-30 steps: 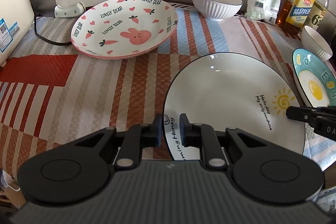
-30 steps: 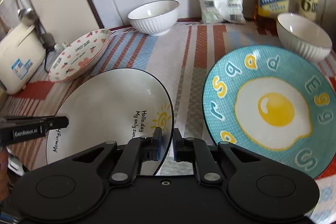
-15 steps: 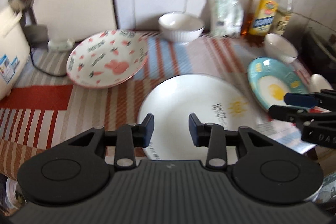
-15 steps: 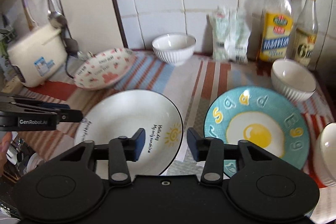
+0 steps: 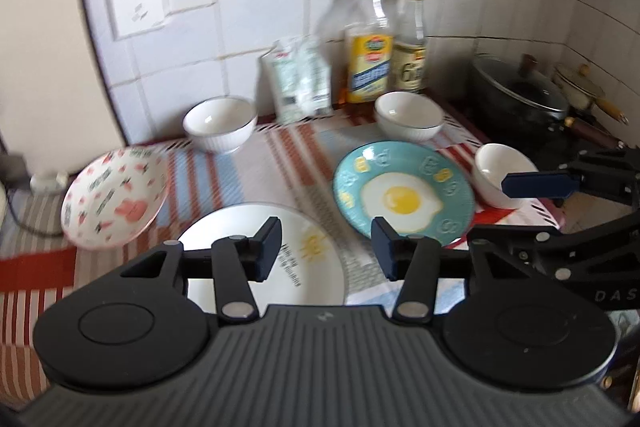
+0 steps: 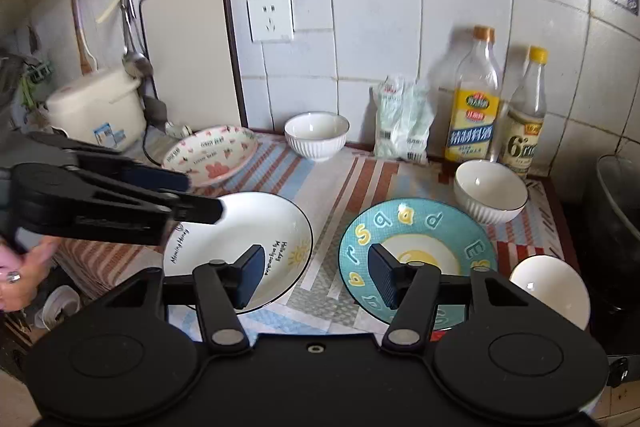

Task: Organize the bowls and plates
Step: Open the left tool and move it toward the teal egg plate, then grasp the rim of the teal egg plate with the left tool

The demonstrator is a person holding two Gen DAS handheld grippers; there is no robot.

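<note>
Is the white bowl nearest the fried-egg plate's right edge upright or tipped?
Tipped: the white bowl leans, opening angled sideways, beside the fried-egg plate.

Three plates [image 6: 240,227] flat on striped cloth; three white bowls [image 6: 490,191] upright.

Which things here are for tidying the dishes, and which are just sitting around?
For the job: white plate, egg plate, pink plate, three white bowls.

Just sitting there: two bottles, bag, rice cooker, cutting board.

You're in a home kitchen. See the tiled wall [image 6: 380,39], rice cooker [image 6: 96,109], oil bottles [image 6: 474,103] and covered pot [image 5: 520,95].
</note>
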